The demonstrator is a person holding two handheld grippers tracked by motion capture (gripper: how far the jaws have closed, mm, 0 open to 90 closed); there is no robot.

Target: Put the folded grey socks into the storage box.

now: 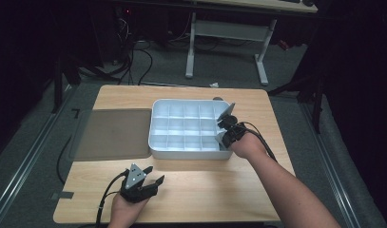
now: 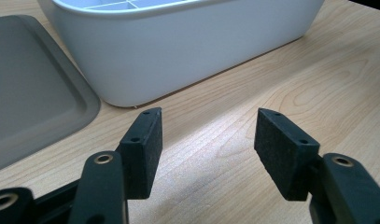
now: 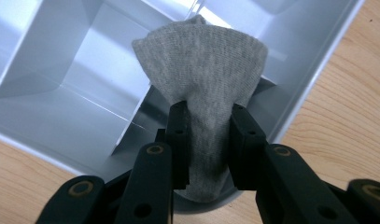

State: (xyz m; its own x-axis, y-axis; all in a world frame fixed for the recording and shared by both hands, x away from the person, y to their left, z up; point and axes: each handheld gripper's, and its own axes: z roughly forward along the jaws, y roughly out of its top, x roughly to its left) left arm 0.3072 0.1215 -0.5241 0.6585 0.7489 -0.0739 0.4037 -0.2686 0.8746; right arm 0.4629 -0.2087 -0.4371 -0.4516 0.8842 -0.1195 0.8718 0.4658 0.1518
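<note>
While the right gripper (image 3: 208, 121) pinched a grey knitted sock (image 3: 204, 74) between its black jaws, the sock hung over the white plastic tray with square compartments (image 1: 188, 151), at the tray's right end in the high view. The left gripper (image 2: 206, 140) rested at the lower left on the light wooden table (image 1: 205, 185), its jaws spread apart around nothing, near a flat grey lid (image 1: 112, 133).

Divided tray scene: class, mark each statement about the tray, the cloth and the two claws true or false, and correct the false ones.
1. The right claw grips a grey knitted cloth. True.
2. The cloth hangs over the wooden table, clear of the white divided tray. False: it is over the tray's compartments.
3. The left claw is open with nothing between its jaws. True.
4. A grey mat lies right of the tray in the high view. False: it lies left.
</note>
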